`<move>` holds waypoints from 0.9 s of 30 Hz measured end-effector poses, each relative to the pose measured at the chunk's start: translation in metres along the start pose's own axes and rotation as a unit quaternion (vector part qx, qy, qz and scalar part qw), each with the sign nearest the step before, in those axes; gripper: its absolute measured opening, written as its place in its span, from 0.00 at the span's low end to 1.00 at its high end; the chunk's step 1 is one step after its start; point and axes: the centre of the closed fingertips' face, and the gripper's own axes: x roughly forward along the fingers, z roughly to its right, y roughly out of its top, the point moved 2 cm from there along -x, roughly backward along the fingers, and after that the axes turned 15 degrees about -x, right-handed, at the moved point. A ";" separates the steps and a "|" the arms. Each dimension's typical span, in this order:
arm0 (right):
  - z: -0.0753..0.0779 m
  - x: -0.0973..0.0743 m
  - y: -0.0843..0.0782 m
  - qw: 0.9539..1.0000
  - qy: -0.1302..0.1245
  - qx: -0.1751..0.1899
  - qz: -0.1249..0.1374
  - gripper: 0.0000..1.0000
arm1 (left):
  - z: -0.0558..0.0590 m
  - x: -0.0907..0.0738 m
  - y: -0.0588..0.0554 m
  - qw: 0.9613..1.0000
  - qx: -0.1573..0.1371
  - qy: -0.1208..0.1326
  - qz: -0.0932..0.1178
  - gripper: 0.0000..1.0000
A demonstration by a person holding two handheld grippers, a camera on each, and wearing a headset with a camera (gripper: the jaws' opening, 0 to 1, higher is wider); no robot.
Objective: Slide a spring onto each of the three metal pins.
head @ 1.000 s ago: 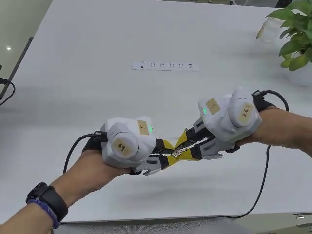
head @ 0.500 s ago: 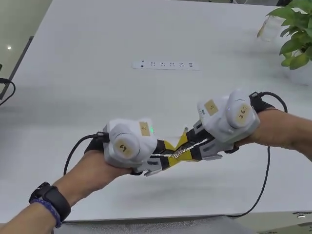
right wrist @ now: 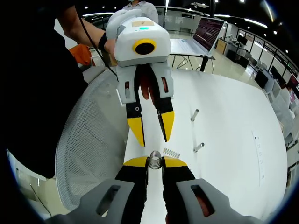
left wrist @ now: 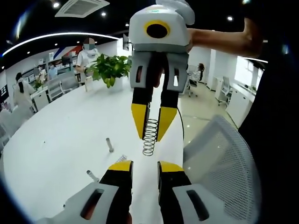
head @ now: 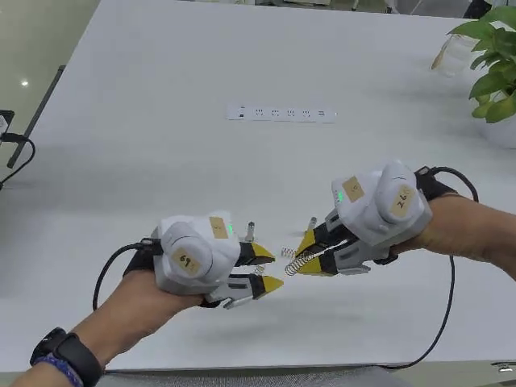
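So the right tongs [head: 307, 256] are clamped on a spring [right wrist: 155, 159] by one end. In the left gripper view it sticks out of them with the coils free, and as far as I can tell nothing is threaded through it. The left tongs [head: 272, 268] are spread apart with nothing in them, facing the right ones just above the white surface [head: 161, 145].

A second spring [head: 289, 252] is lying on the surface between the two sets of tongs. Two metal pins are close by: the first pin [head: 250, 231] looks upright just behind the left tongs, and the second pin [head: 312, 223] is just behind the right ones, though I can't tell if it's standing or leaning. Neither pin has a spring on it, so I'd say this is the start of a threading step.

My guess for the next move — grab a pin with the free tongs, line it up with the held spring's open end and push it in straight, or the coil will snag.
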 end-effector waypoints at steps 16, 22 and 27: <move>0.016 0.016 -0.014 1.000 -0.016 0.018 -0.017 0.08 | -0.029 -0.037 -0.035 0.995 -0.066 0.074 0.012 0.28; 0.027 0.021 -0.016 0.999 -0.019 0.023 -0.024 0.08 | -0.046 -0.056 -0.044 0.990 -0.087 0.109 0.021 0.35; 0.039 0.030 -0.016 0.999 -0.022 0.028 -0.029 0.08 | -0.055 -0.069 -0.050 0.986 -0.100 0.130 0.027 0.42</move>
